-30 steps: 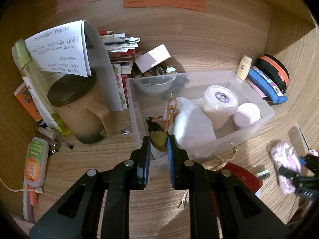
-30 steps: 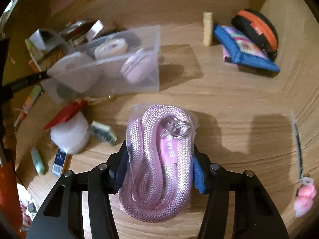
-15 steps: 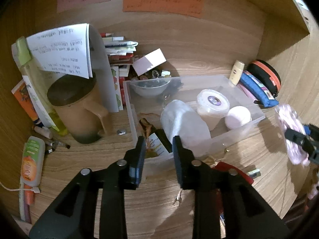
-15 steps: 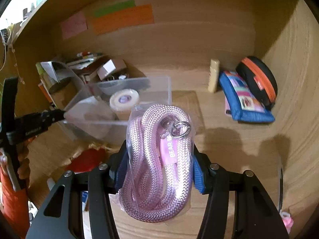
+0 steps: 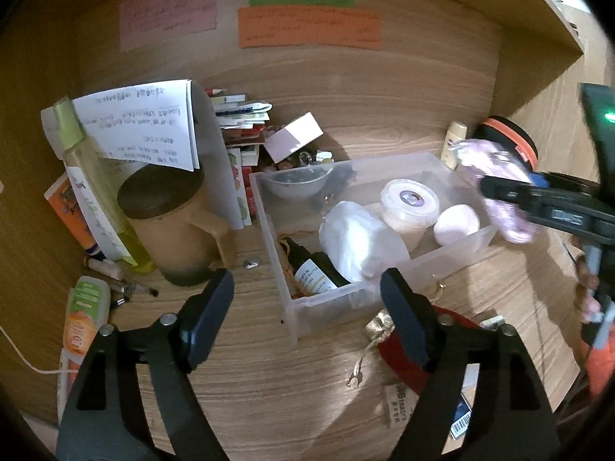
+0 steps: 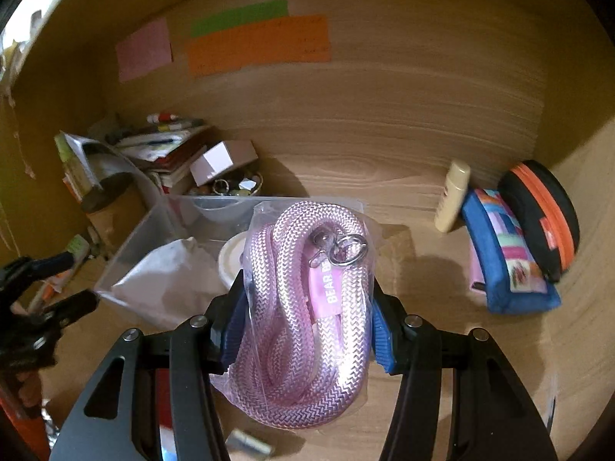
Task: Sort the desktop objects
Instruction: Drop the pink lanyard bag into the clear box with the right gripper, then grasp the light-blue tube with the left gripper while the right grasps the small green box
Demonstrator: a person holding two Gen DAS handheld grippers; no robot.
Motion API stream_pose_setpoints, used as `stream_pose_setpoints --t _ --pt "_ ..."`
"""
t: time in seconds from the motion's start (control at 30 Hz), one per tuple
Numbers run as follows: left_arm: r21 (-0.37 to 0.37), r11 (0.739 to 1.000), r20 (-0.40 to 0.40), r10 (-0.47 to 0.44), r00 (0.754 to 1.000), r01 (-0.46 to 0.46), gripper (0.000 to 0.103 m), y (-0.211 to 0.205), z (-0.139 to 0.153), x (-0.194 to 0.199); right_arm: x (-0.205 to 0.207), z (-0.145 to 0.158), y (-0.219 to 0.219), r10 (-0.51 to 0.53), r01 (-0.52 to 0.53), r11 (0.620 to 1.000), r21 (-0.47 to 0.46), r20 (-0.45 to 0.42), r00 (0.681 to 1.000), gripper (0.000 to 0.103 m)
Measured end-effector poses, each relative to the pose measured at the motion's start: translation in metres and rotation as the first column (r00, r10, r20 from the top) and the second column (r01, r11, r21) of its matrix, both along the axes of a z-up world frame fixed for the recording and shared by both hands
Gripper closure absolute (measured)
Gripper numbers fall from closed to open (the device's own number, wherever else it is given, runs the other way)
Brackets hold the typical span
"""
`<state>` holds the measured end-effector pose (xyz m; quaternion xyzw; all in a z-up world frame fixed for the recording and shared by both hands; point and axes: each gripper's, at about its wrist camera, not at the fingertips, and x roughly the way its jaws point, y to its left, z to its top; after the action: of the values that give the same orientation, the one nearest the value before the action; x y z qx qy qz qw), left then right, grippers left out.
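Pink rope (image 6: pixel 307 307), tag "BEAR"

You see a woven pink rope (image 6: pixel 303 307) in a glossy clear plastic bag, its metal ring (image 6: pixel 351 249) shiny. The bin (image 5: pixel 388 299) is frosted plastic, the desk (image 5: pixel 269 384) matt grained wood, the mug (image 5: pixel 169 226) matt.

Before you, the bin (image 5: pixel 369 299) sits mid-surface (image 5: pixel 269 376), holding a dropper bottle (image 5: pixel 307 269), tub (image 5: pixel 409 201) and bowl (image 5: pixel 296 182); the mug (image 5: pixel 173 226) stands left, pouches (image 6: pixel 503 253) far right.
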<state>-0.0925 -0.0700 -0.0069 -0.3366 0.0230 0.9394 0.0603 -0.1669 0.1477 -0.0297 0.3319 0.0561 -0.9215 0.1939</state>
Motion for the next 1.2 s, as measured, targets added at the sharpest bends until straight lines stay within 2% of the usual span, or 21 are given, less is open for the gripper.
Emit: stream_pose_setpoints --t 0.1,0.3,0.47,0.57,0.73,0.83,0.97,1.1,1.2 --pt "-0.012 1.0 -0.005 -0.007 1.0 0.007 0.015 0.001 -0.001 0.004 -0.011 -0.008 -0.009 0.005 -0.005 0.999 0.035 0.017 1.0 0.052" --pt "-0.042 0.999 -0.006 -0.015 1.0 0.014 0.007 0.008 -0.006 0.01 -0.028 -0.017 -0.021 0.007 -0.009 0.997 0.076 0.02 1.0 0.052" --pt "-0.044 0.999 0.016 -0.01 1.0 0.011 0.006 0.01 -0.012 0.015 -0.04 -0.02 -0.028 0.001 -0.003 0.995 0.095 0.021 1.0 0.052" --pt "-0.05 0.999 0.012 0.006 1.0 -0.005 0.006 0.011 -0.014 0.023 -0.044 -0.025 -0.03 0.001 -0.006 0.995 0.099 0.046 0.999 0.045" --pt "-0.062 0.998 -0.001 0.024 1.0 -0.024 0.006 0.013 -0.015 0.038 -0.032 -0.022 -0.018 0.008 -0.011 0.999 0.036 0.094 0.996 0.03" --pt "-0.059 0.997 -0.017 0.047 0.999 -0.048 0.006 0.012 -0.012 0.045 -0.019 -0.016 -0.008 0.006 -0.007 1.0 0.012 0.09 0.996 0.028" --pt "0.006 0.997 -0.035 0.077 0.996 -0.076 0.006 0.005 -0.007 0.055 -0.002 -0.009 0.003 0.006 -0.005 1.0 -0.015 0.088 0.996 0.023" --pt "0.047 0.995 -0.008 0.088 0.996 -0.087 0.006 0.0 -0.009 0.065 0.021 -0.006 0.011 0.025 -0.023 0.999 -0.029 0.084 0.996 0.022" --pt "0.032 0.994 0.019 0.101 0.995 -0.101 0.006 0.0 -0.012 0.072 0.039 -0.01 0.014 0.023 -0.022 1.0 -0.007 0.071 0.997 0.02"
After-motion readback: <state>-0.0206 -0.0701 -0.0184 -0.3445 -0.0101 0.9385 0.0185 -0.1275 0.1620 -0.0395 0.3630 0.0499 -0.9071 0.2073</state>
